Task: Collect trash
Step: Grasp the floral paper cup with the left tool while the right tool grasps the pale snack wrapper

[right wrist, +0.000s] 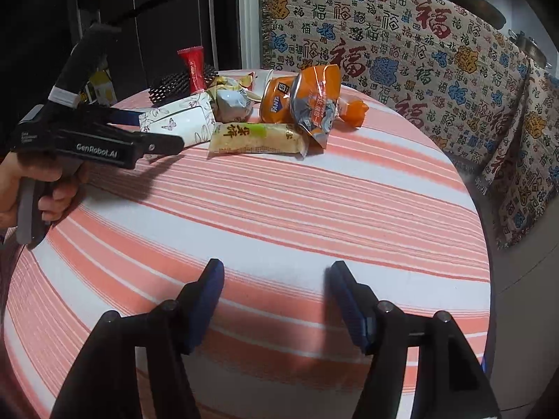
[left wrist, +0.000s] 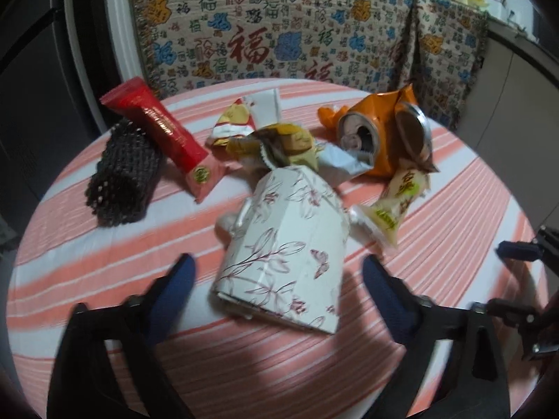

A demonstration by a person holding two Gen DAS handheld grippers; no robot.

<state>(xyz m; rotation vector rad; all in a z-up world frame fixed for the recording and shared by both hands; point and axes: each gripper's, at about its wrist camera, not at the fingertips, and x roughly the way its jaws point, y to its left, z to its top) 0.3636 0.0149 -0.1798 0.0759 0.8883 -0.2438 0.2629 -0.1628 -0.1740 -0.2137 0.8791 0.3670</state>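
The floral paper box (left wrist: 283, 248) lies on the striped bench (left wrist: 436, 209), nearest piece of the trash heap. The left gripper (left wrist: 277, 272) straddles its near end, fingers (left wrist: 181, 279) apart on either side, not pressing it. The box's long axis runs away from that gripper toward the crushed orange can (left wrist: 380, 132) behind it. The right gripper (right wrist: 276, 296) hangs open and empty, well apart from the box, so the left looks better placed.

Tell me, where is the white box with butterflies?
In the left wrist view, the white box lies on the striped table, between the left gripper's open fingers, just before the wrapper pile.
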